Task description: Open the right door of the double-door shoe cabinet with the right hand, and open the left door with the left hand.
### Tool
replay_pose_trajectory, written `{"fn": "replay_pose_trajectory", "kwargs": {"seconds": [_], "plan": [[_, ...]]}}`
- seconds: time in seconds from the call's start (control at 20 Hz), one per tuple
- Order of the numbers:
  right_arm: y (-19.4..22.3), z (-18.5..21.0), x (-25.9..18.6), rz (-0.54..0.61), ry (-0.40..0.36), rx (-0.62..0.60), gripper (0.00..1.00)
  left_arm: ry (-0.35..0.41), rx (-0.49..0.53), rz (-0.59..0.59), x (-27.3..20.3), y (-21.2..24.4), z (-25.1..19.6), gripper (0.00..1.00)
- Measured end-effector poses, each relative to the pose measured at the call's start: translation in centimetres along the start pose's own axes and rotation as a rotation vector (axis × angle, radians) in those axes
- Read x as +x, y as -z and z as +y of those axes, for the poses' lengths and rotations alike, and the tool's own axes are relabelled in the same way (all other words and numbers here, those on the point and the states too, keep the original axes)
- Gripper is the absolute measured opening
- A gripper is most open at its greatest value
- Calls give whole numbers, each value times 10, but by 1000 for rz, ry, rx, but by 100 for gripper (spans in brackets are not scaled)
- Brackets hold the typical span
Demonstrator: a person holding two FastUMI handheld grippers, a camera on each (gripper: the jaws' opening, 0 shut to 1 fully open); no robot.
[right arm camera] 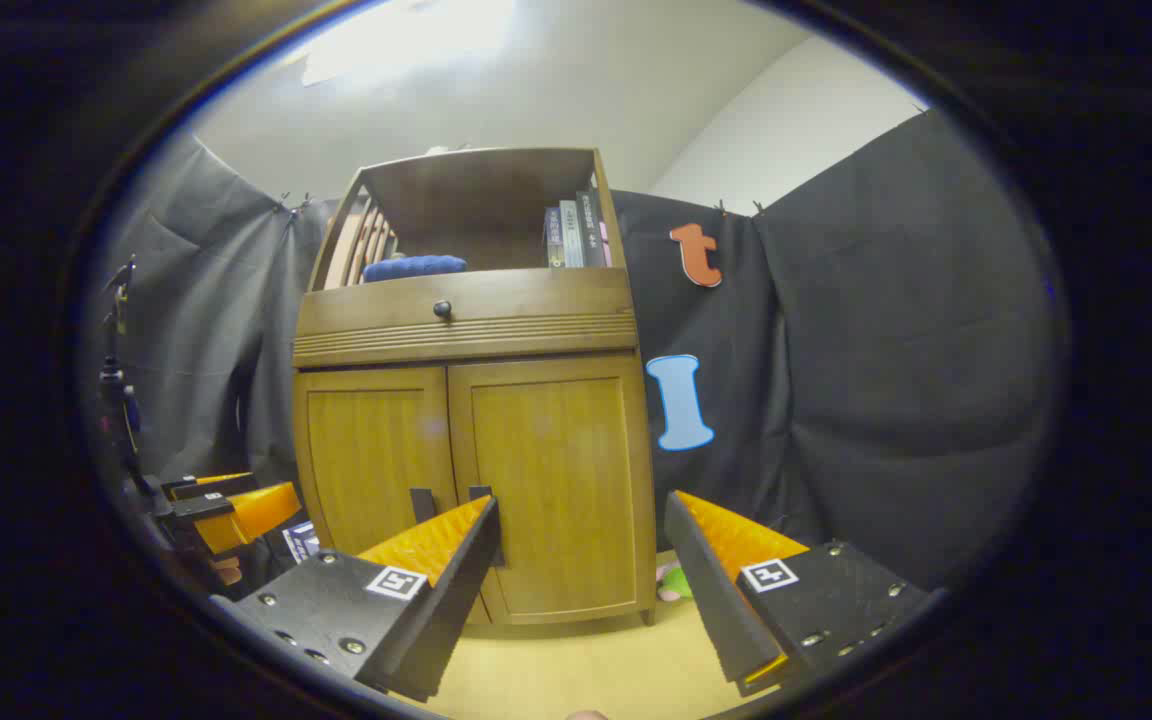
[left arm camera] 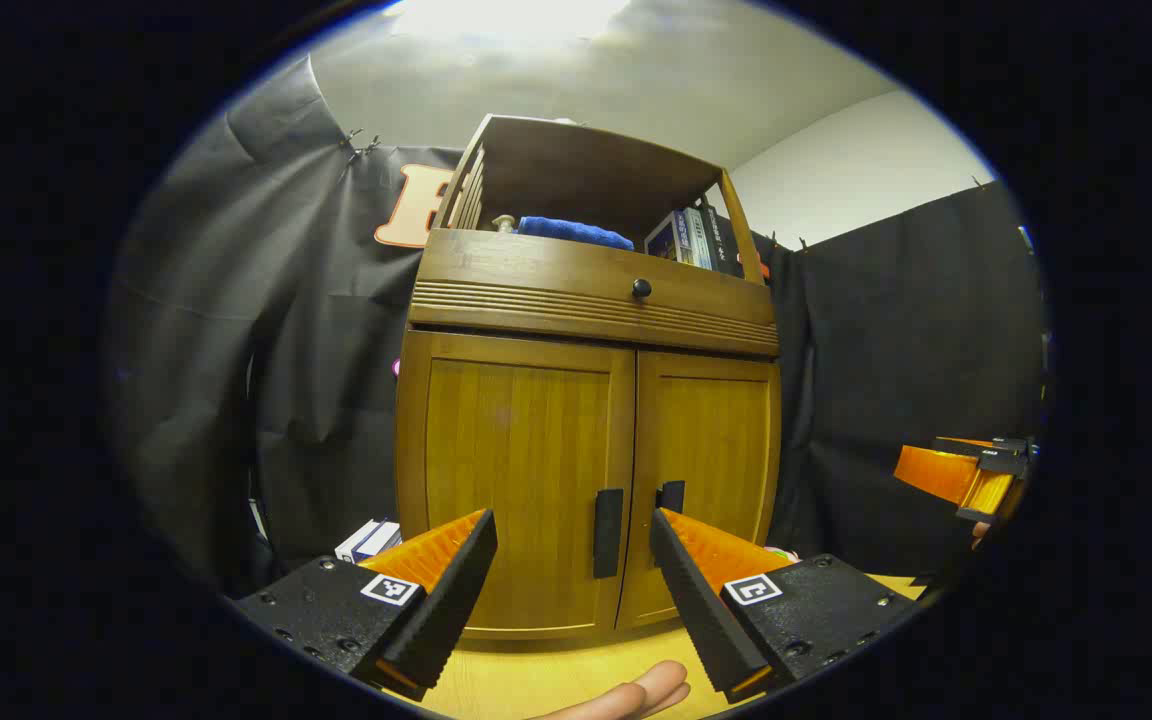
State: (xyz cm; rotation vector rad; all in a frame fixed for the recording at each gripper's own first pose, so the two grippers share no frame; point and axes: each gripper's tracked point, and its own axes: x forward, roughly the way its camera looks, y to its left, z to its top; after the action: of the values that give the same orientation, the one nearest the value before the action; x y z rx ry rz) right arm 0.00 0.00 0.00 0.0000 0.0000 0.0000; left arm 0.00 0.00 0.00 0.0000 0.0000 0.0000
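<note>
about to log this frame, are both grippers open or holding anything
left gripper: open, holding nothing, facing the closed wooden double-door shoe cabinet.
right gripper: open, holding nothing.

We see the brown wooden shoe cabinet (left arm camera: 591,420) standing upright, straight ahead of the left tool (left arm camera: 573,590). Its left door (left arm camera: 521,480) and right door (left arm camera: 711,470) are both closed, with dark handles (left arm camera: 608,533) side by side.

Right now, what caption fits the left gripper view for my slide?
Open left hand-held gripper faces the shoe cabinet's closed doors, before either handle is touched.
</note>
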Motion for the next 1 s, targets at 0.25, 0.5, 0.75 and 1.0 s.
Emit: {"fn": "replay_pose_trajectory", "kwargs": {"seconds": [0.25, 0.5, 0.75, 1.0], "plan": [[4, 18, 3, -6, -68, 9, 98, -33, -2, -10, 2, -3, 15, 92], [6, 49, 7, -3, -127, -43, 98, -42, 1, -24, 4, -7, 25, 95], [0, 69, 22, -21, -126, -91, 98, -51, -4, -1, 10, -1, 36, 95], [20, 77, 59, 33, -120, -112, 94, -67, 13, -24, 7, -9, 51, 95]]}}
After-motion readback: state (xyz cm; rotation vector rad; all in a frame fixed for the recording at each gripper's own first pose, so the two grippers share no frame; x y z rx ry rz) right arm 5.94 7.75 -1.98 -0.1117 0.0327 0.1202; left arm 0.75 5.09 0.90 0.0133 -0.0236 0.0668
